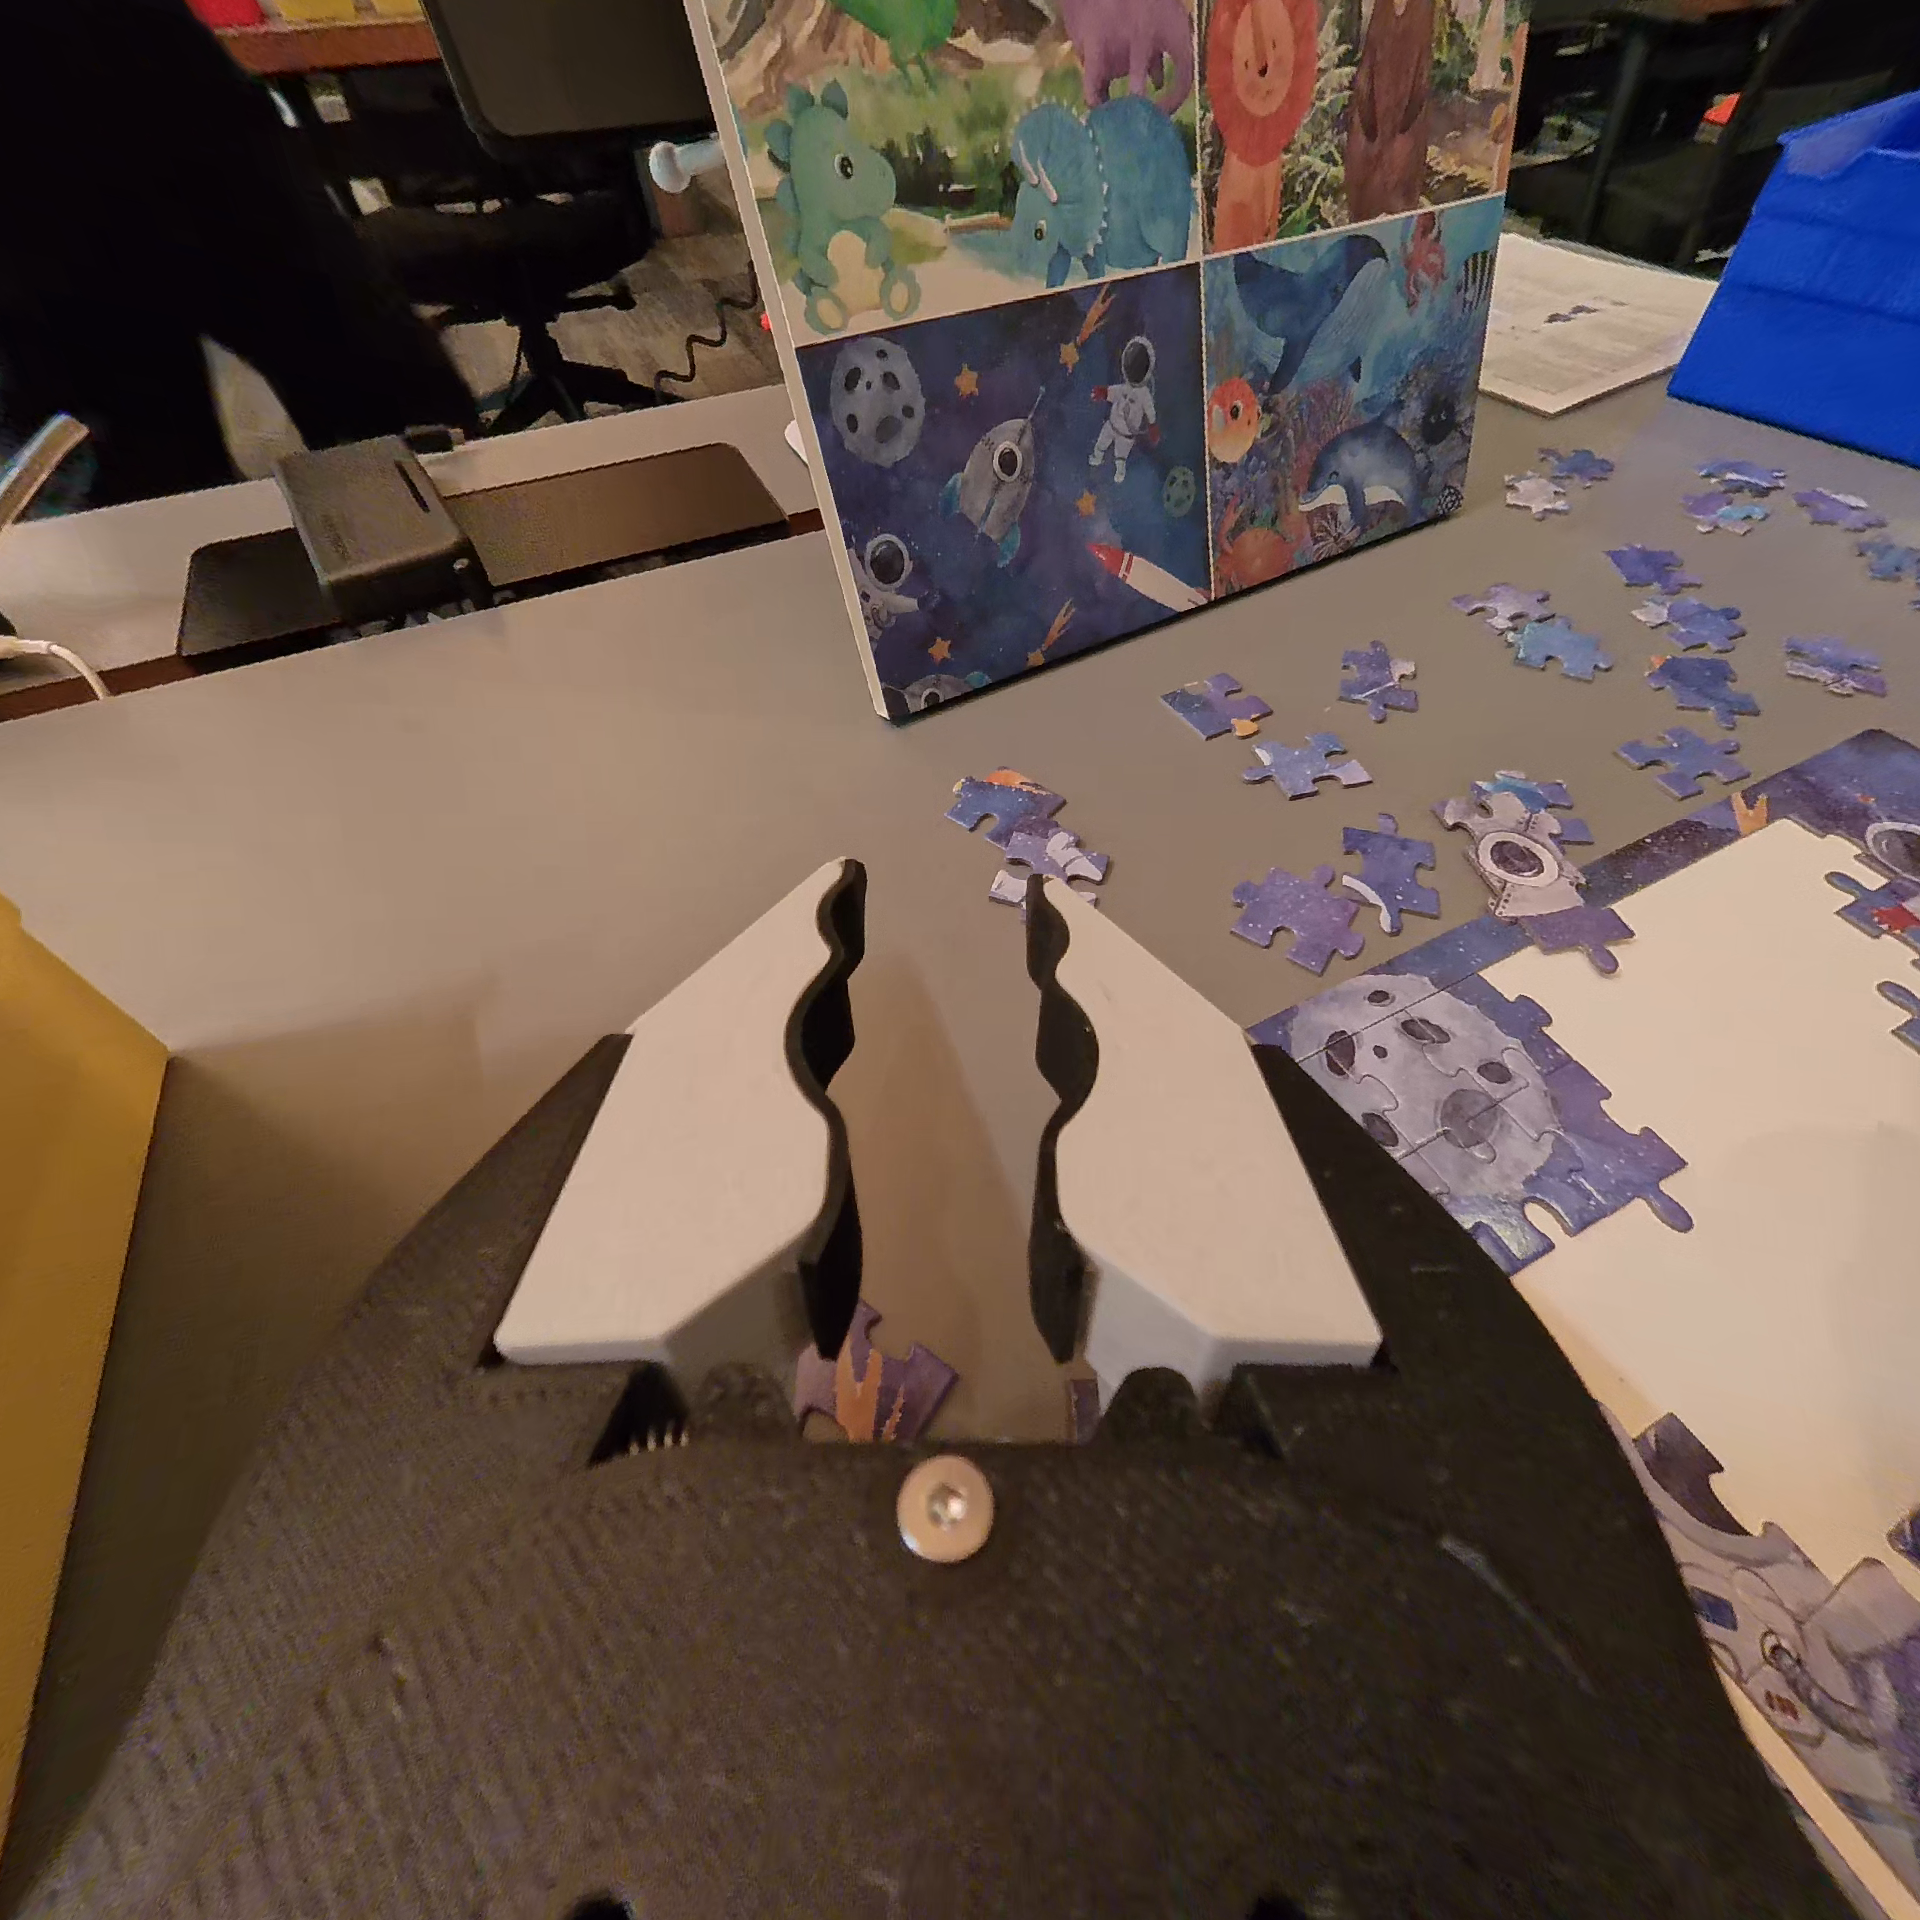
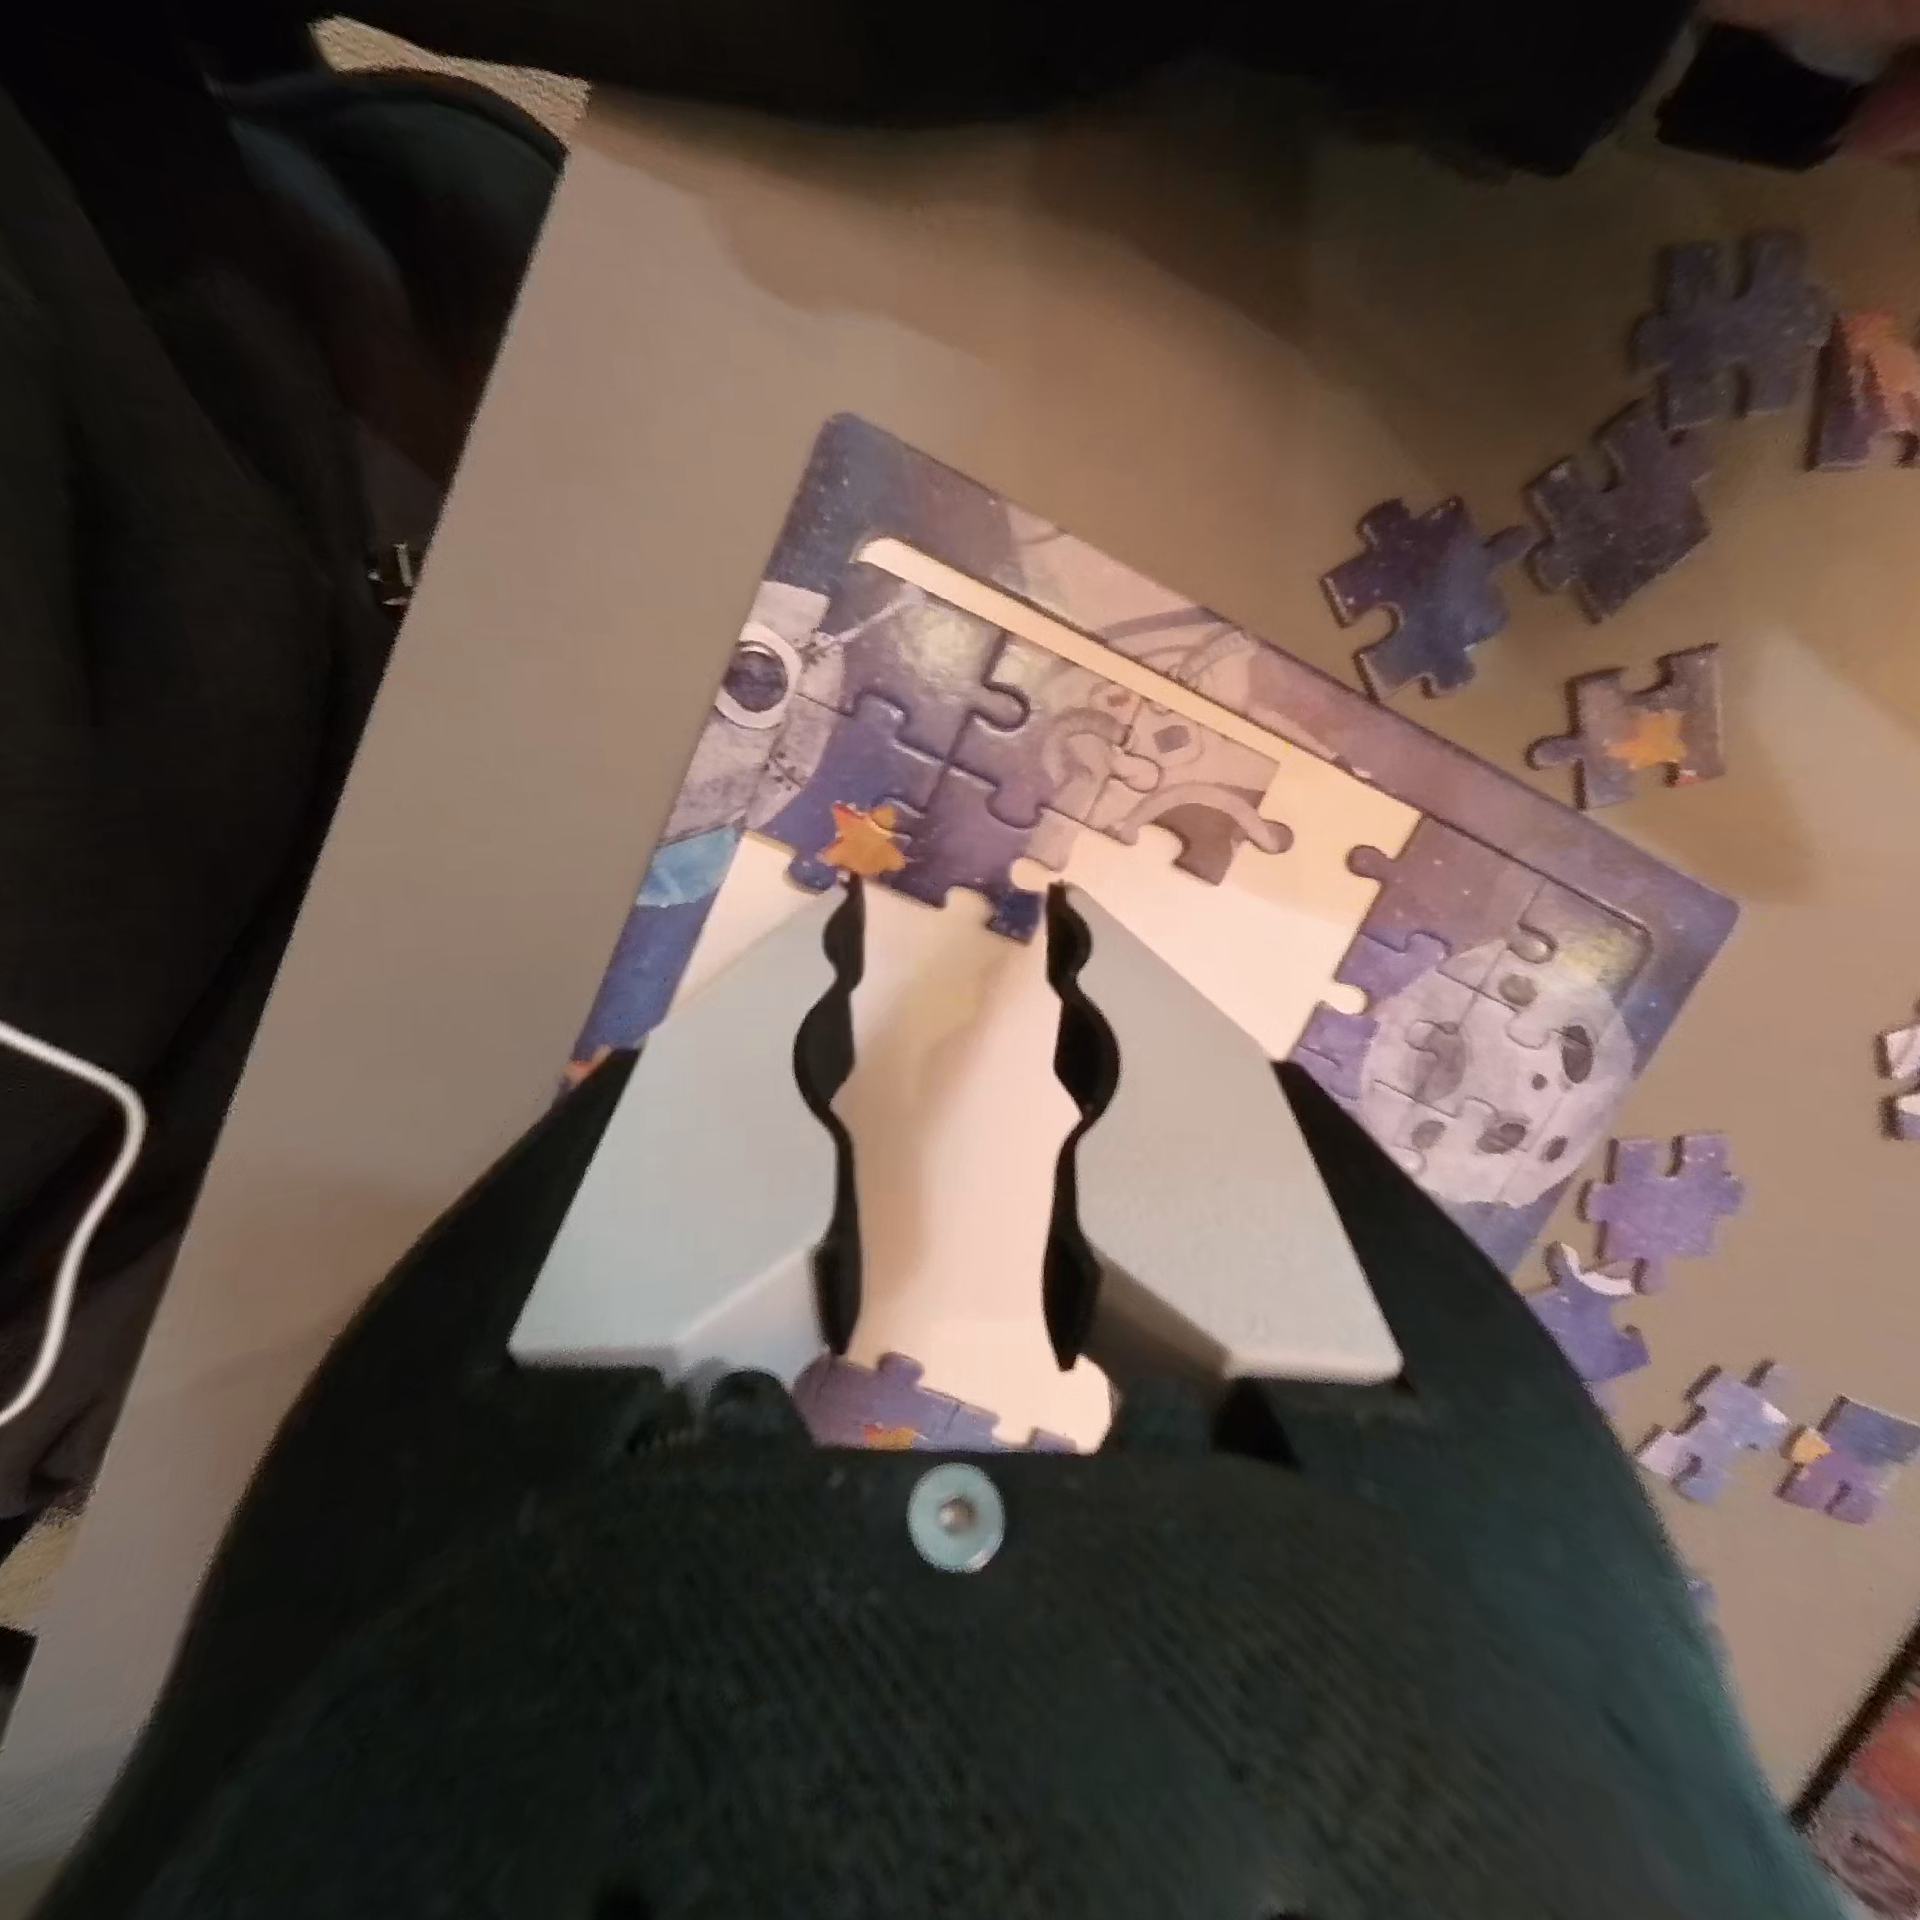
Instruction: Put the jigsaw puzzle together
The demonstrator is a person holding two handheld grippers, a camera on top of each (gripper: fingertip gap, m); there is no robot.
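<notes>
The left gripper [image 1: 945, 883] is hovering with fingers released over the grey worktop [image 1: 520, 852] beside loose puzzle pieces [image 1: 1039, 842], while the right gripper [image 2: 951, 899], fingers likewise released, is hanging over the half-filled puzzle tray [image 2: 1558, 862].

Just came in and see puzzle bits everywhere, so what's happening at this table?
A person holds two grippers over a space-themed jigsaw. The right gripper hangs open over the bare middle of the puzzle tray, holding nothing. The left gripper is open above the grey table, next to loose pieces. The picture box stands behind.
</notes>
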